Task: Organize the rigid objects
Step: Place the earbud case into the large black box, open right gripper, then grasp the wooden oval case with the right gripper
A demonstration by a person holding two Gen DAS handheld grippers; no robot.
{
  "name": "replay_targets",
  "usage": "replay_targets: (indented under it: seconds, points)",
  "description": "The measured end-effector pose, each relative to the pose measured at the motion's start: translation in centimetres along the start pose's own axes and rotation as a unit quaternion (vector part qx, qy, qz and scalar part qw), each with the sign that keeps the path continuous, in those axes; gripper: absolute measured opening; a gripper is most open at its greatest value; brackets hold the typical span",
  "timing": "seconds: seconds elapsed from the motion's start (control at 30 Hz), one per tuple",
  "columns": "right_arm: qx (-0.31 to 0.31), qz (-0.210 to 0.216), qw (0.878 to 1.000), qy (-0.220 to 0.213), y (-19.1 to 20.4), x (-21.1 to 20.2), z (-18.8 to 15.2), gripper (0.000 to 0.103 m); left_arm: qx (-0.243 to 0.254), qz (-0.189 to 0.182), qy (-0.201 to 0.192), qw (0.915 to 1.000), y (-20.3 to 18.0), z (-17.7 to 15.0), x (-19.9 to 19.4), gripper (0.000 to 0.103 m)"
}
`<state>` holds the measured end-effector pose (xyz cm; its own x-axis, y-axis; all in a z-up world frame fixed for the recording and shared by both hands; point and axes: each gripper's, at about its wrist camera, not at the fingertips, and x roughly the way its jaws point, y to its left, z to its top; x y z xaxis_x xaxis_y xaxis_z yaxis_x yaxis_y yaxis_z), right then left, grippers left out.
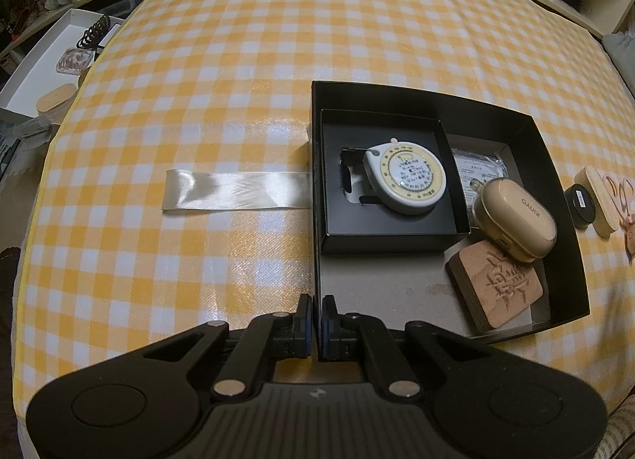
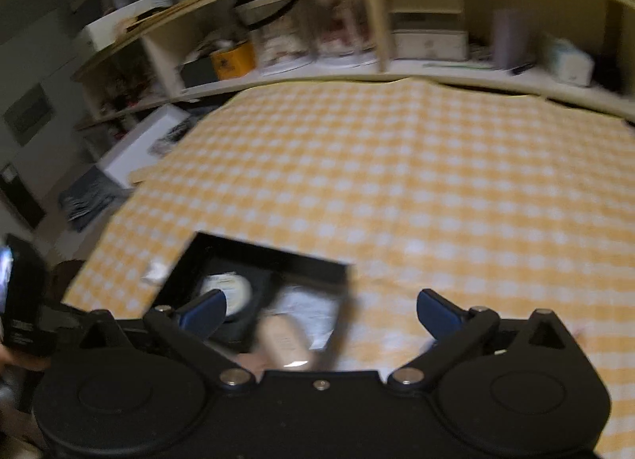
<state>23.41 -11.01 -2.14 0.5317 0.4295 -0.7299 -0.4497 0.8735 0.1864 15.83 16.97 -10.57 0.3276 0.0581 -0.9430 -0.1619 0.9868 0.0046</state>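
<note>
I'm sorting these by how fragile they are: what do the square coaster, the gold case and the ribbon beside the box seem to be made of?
Square coaster: looks like cork on a darker wood base; grainy tan top with carved characters, matte.
Gold case: probably hard plastic; smooth, glossy metallic finish with a printed logo.
Ribbon: seemingly satin fabric; flat, pale, with a soft sheen.
</note>
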Motion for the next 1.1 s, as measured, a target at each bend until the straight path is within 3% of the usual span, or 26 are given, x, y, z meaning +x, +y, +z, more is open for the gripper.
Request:
replay_targets:
  seconds: [0.27,0.33,0.4,0.47,0.73,0.83,1.1]
  points:
    - [0.029,-0.088,0.996,0.018,-7.9,1.7,-1.6,0.103,0.000,0.000,0.000,1.0000,0.0,0.0,0.0,0.006]
    - [0.039,-0.090,0.995,0.033,-9.2,2.3,-1.9,0.090,0.000,0.000,0.000,1.0000,0.0,0.0,0.0,0.006]
    - [0.055,-0.089,0.993,0.047,-10.3,2.8,-2.2,0.059,0.000,0.000,0.000,1.0000,0.0,0.0,0.0,0.006]
    - [0.063,-0.093,0.992,0.061,-10.9,3.4,-2.5,0.050,0.000,0.000,0.000,1.0000,0.0,0.0,0.0,0.006]
    - [0.012,-0.088,0.989,0.120,-9.6,7.2,-3.9,0.049,-0.002,-0.001,-0.001,1.0000,0.1,0.1,0.0,0.006]
    - [-0.001,-0.104,0.985,0.138,-9.5,8.6,-4.3,0.039,-0.002,-0.001,-0.001,1.0000,0.1,0.1,0.0,0.006]
    - [-0.020,-0.120,0.983,0.136,-9.5,9.7,-4.2,0.040,0.000,0.001,0.002,1.0000,0.3,0.1,0.0,0.006]
